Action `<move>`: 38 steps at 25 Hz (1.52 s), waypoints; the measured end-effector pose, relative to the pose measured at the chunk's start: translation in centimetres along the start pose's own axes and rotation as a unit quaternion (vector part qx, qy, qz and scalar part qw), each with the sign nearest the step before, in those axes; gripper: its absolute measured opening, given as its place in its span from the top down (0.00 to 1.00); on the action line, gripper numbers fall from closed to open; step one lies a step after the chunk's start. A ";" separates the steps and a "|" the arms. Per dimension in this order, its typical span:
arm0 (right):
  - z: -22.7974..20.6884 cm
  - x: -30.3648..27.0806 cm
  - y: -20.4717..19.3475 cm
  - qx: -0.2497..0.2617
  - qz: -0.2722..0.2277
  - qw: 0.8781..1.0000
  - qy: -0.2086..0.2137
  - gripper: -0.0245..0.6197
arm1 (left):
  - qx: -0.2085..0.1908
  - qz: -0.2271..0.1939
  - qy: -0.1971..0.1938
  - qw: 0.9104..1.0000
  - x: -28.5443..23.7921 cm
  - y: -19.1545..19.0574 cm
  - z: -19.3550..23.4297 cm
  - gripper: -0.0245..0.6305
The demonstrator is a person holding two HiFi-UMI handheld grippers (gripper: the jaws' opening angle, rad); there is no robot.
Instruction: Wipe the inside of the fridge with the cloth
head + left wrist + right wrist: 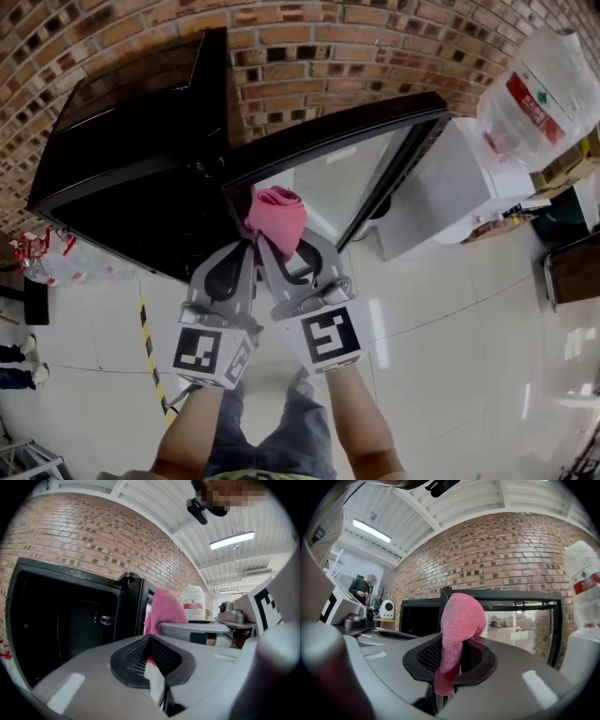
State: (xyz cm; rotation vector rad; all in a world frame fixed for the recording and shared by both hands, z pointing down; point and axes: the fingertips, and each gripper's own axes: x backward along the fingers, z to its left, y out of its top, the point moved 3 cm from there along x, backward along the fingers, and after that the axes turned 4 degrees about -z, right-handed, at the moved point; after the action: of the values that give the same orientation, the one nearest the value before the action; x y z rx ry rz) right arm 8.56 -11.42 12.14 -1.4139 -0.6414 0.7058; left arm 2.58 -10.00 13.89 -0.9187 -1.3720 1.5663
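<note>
Right gripper (pixel 289 248): fingers clamped on the pink cloth (pixel 459 620). Cloth bunched into a rounded wad, standing up and forward past the fingertips. Short tail hanging back over the pads. Long axis roughly in line with the fingers.

Left gripper (pixel 244 249): fingers together, nothing gripped, judging by its own view. Only a sliver of pink past the tips, read as the neighbouring cloth. Held just beside the right gripper, almost touching it.

Fridge (pixel 131 178): black cabinet against the brick wall (pixel 309 47). Glass door (pixel 347 178) standing open to the right. Dark cavity (pixel 61 620) exposed.

Cloth position: in the air outside the fridge, in front of the upright post between cavity and door, apart from every fridge surface. No wiping contact yet.

Key relation: cavity forward and to the left of the cloth, door glass forward and to the right. Left gripper nearer the opening, but the cloth is in the right.

Judgement on the next move: a forward reach angled left, to bring the front of the wad onto an inner wall. Left gripper best kept out of that path.

Likely risk: cloth or fingers brushing the door edge or the left gripper on the way in.
</note>
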 end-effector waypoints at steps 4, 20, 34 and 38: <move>-1.1 0.0 -0.2 -0.007 -0.004 0.999 0.033 0.87 | -0.008 0.003 0.037 0.999 -0.3 0.4 -1.7 0.97; -18.1 4.1 -2.6 0.037 0.045 0.996 -0.074 0.87 | 0.027 0.019 0.075 0.997 -1.9 0.3 -5.0 0.97; -12.6 4.9 -2.8 0.039 0.058 0.993 -0.096 0.87 | 0.058 0.023 0.054 0.997 -1.4 -1.3 -2.6 0.97; -5.1 3.3 -3.9 0.036 0.069 0.996 -0.052 0.87 | 0.064 0.013 0.057 0.996 -0.4 -1.2 -1.1 0.97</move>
State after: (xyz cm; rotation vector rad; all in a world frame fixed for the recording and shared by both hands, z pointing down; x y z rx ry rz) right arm 14.82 -12.27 15.71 -1.3700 -0.5978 0.9084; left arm 3.90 -9.89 14.90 -0.9359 -1.1715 1.5766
